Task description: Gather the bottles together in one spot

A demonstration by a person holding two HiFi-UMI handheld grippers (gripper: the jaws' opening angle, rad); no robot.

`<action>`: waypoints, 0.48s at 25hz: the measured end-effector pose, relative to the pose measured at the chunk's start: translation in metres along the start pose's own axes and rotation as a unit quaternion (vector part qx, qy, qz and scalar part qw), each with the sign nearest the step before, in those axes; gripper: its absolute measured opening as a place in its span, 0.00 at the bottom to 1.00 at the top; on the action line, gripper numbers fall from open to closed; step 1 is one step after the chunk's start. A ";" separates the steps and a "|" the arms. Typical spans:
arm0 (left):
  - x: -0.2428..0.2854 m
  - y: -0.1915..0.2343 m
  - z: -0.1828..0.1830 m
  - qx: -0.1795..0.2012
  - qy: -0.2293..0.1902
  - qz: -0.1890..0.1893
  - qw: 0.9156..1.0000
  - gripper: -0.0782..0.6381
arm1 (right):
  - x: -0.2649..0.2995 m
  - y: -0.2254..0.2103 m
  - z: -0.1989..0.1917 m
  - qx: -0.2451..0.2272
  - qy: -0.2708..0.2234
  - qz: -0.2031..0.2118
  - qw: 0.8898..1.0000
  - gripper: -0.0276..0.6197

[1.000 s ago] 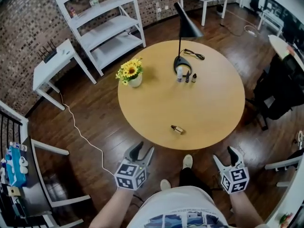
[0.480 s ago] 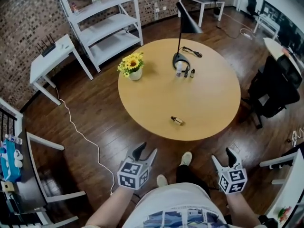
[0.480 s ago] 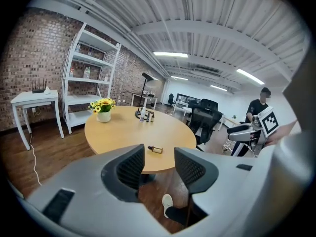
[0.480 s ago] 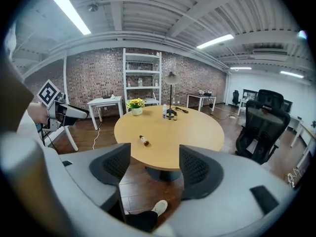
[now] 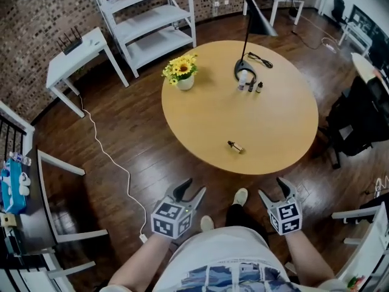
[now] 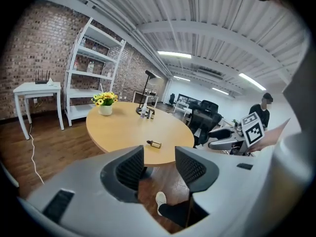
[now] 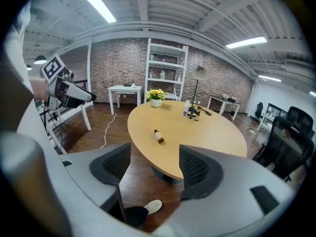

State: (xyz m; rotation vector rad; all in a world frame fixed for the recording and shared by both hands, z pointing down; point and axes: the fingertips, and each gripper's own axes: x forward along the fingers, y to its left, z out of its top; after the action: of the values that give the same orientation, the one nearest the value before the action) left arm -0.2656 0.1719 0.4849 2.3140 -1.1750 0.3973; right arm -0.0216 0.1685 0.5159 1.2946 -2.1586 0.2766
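A small brown bottle (image 5: 235, 146) lies on its side near the front edge of the round wooden table (image 5: 279, 123). It also shows in the left gripper view as the brown bottle (image 6: 154, 143) and in the right gripper view as the brown bottle (image 7: 158, 136). Three little bottles (image 5: 251, 85) stand together by the lamp's base, far across the table. My left gripper (image 5: 191, 191) and right gripper (image 5: 275, 190) hover over the floor, short of the table, both open and empty. The left jaws have just opened a little wider.
A black desk lamp (image 5: 245, 73) with its cord and a vase of yellow flowers (image 5: 183, 78) stand on the table. Around it are a white shelf unit (image 5: 152, 23), a white side table (image 5: 76, 56), a black office chair (image 5: 358, 117) and a floor cable (image 5: 109, 157).
Both grippers have shifted a little in front of the person, and the right one has rolled and drifted left. The head view has swung, so the table sits further right. No bottle has moved.
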 end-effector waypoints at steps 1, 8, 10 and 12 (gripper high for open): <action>-0.002 0.003 -0.002 -0.006 0.003 0.003 1.000 0.35 | 0.015 0.002 0.000 -0.017 0.006 0.011 1.000 0.55; -0.008 0.026 -0.007 -0.043 0.011 0.048 0.998 0.35 | 0.135 -0.004 0.015 -0.066 0.039 0.081 0.994 0.55; -0.006 0.033 -0.008 -0.055 0.015 0.065 0.996 0.35 | 0.171 -0.002 0.014 -0.080 0.057 0.106 0.990 0.55; 0.000 0.037 -0.006 -0.068 0.018 0.078 0.994 0.35 | 0.205 -0.002 0.010 -0.088 0.078 0.130 0.984 0.50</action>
State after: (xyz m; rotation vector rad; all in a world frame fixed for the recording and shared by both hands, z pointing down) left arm -0.2962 0.1567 0.5012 2.0977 -1.3277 0.3997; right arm -0.0946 0.0135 0.6281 0.8632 -2.1613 0.2746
